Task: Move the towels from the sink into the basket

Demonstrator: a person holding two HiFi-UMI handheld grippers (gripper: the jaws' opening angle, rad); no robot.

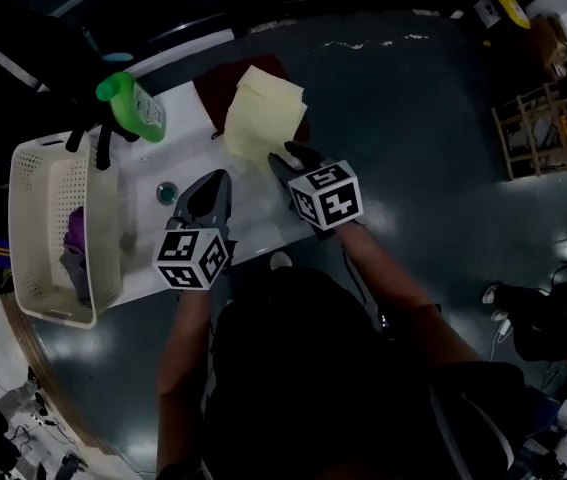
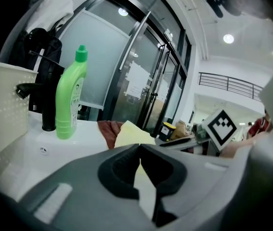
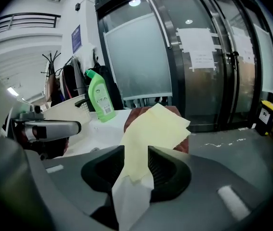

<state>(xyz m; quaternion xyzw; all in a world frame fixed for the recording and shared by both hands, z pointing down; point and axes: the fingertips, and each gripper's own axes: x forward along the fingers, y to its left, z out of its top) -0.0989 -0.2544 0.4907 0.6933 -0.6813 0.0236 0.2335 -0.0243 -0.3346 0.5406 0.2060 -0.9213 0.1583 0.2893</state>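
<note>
A pale yellow towel [image 1: 263, 113] lies over a dark red towel [image 1: 213, 93] at the right end of the white sink [image 1: 148, 163]. My right gripper [image 1: 288, 154] sits at the yellow towel's near edge. Its jaws stand apart, and in the right gripper view [image 3: 136, 155] the yellow towel [image 3: 155, 124] runs through the gap between them. My left gripper [image 1: 215, 176] hovers over the sink basin, shut with nothing in it [image 2: 139, 148]. The white basket [image 1: 23, 228] stands at the left and holds a purple towel [image 1: 76, 233] and a grey one.
A green bottle [image 1: 133, 103] and a black faucet [image 2: 45, 95] stand at the sink's back left. The drain [image 1: 167, 192] is just left of my left gripper. A dark floor surrounds the sink, and shelving [image 1: 548, 128] stands far right.
</note>
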